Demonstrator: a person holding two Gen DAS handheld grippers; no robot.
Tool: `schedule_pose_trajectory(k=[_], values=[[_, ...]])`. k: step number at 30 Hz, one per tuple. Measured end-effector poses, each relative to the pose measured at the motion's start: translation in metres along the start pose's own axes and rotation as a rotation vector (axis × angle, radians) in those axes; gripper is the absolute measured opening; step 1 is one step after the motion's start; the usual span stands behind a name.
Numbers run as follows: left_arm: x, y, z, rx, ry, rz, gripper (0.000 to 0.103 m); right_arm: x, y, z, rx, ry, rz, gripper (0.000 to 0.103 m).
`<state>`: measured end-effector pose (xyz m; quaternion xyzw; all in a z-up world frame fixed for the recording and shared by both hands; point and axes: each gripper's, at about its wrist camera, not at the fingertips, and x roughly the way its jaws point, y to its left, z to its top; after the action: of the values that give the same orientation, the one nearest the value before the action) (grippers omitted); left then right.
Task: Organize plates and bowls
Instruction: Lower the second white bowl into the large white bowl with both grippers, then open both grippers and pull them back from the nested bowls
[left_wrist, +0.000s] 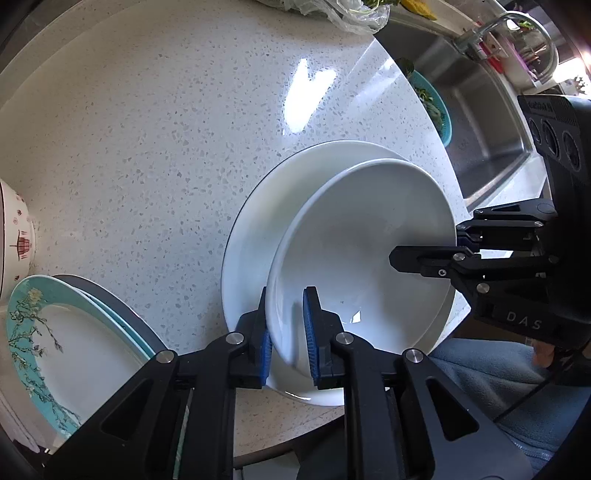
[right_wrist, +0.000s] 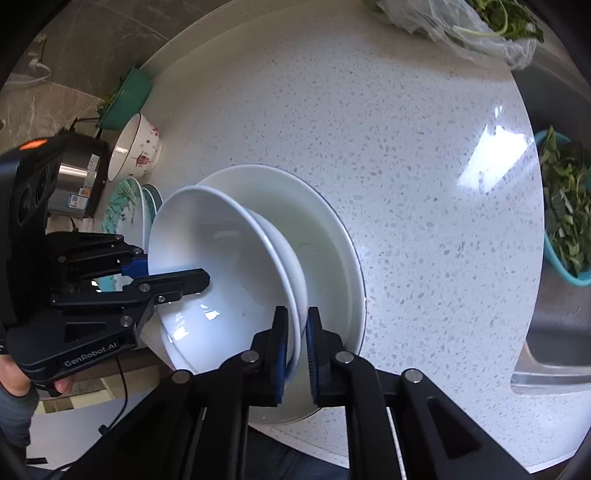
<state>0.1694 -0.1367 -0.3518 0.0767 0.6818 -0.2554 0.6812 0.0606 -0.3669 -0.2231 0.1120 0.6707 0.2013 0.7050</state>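
While the left wrist view looks down, left claw (left_wrist: 287, 332) pinches the 7 o'clock rim of the glossy white ceramic bowl (left_wrist: 365, 266), tilted over the wide white round plate (left_wrist: 258, 221) on the speckled white stone table (left_wrist: 147, 129). Right wrist view: right claw (right_wrist: 294, 345) pinches the bowl's 5 o'clock rim; teal floral plates (right_wrist: 125, 206) sit at 9 o'clock.
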Motion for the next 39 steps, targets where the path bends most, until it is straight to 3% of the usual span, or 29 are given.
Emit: schedule_pose_trajectory(k=[6, 13, 18, 23, 25, 33, 37, 39], values=[[-0.001, -0.001, 0.003, 0.018, -0.019, 0.002, 0.02, 0.006, 0.011, 0.004, -0.033, 0.006, -0.07, 0.01], [0.001, -0.006, 0.008, 0.031, -0.03, -0.003, 0.027, 0.007, 0.006, 0.007, 0.025, 0.037, -0.041, 0.012], [0.002, -0.019, 0.01, 0.051, -0.04, -0.05, 0.063, 0.006, 0.011, 0.006, 0.014, 0.05, -0.045, 0.018], [-0.001, -0.019, 0.012, 0.041, -0.061, -0.065, 0.066, 0.008, 0.011, 0.009, 0.015, 0.065, -0.045, 0.018], [-0.008, -0.016, 0.012, 0.04, -0.077, -0.047, 0.075, 0.005, 0.011, 0.009, 0.006, 0.065, -0.055, 0.019], [-0.024, -0.013, 0.01, 0.024, -0.104, -0.07, 0.083, -0.008, 0.01, 0.011, -0.008, 0.056, -0.048, 0.031], [-0.043, -0.01, 0.006, -0.013, -0.134, -0.106, 0.083, -0.02, 0.009, 0.007, -0.016, 0.065, -0.045, 0.054], [-0.061, -0.007, 0.0, -0.034, -0.166, -0.134, 0.083, -0.032, 0.009, 0.004, -0.019, 0.063, -0.033, 0.059]])
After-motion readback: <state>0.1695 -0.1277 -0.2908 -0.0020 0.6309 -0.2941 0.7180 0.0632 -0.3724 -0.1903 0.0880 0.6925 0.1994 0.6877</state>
